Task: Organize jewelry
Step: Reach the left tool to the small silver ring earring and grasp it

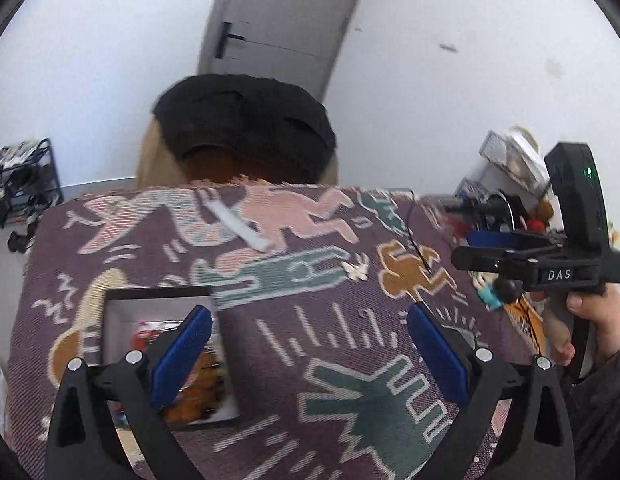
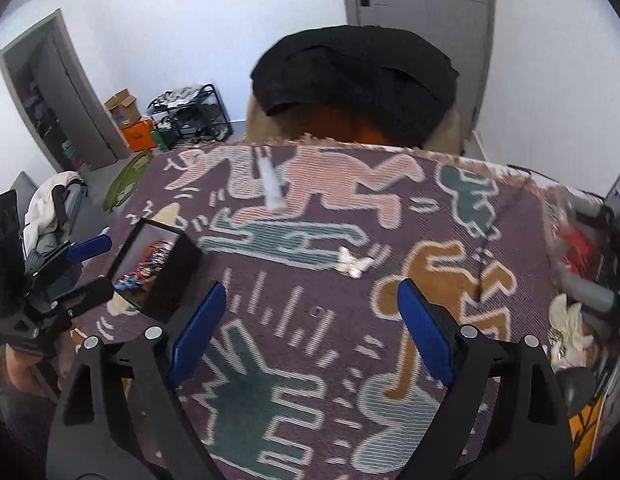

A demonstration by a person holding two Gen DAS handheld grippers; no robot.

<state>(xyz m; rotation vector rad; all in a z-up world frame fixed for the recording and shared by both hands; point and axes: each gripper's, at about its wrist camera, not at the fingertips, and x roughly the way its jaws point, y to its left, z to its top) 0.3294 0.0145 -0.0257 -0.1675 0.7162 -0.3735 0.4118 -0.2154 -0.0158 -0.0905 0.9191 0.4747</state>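
A patterned woven cloth (image 1: 310,360) covers the table. On its left stands an open black box (image 1: 121,320) (image 2: 181,272) with a white inside that holds colourful jewelry. A small white butterfly-shaped piece (image 1: 356,269) (image 2: 352,265) lies mid-table. Nearer lies a tiny ring (image 1: 364,312) (image 2: 317,312). A thin dark cord (image 1: 418,248) runs across the cloth on the right. My left gripper (image 1: 310,344) (image 2: 97,268) is open and holds nothing, with its left finger over the box. My right gripper (image 2: 310,320) (image 1: 470,250) is open and holds nothing, hovering above the ring.
A white strip (image 1: 241,222) (image 2: 271,184) lies toward the far edge. A chair draped in black fabric (image 1: 245,128) stands behind the table. Cluttered items (image 1: 510,160) crowd the right side. A hand (image 1: 590,320) holds the right gripper. A wire rack (image 2: 189,116) stands on the floor.
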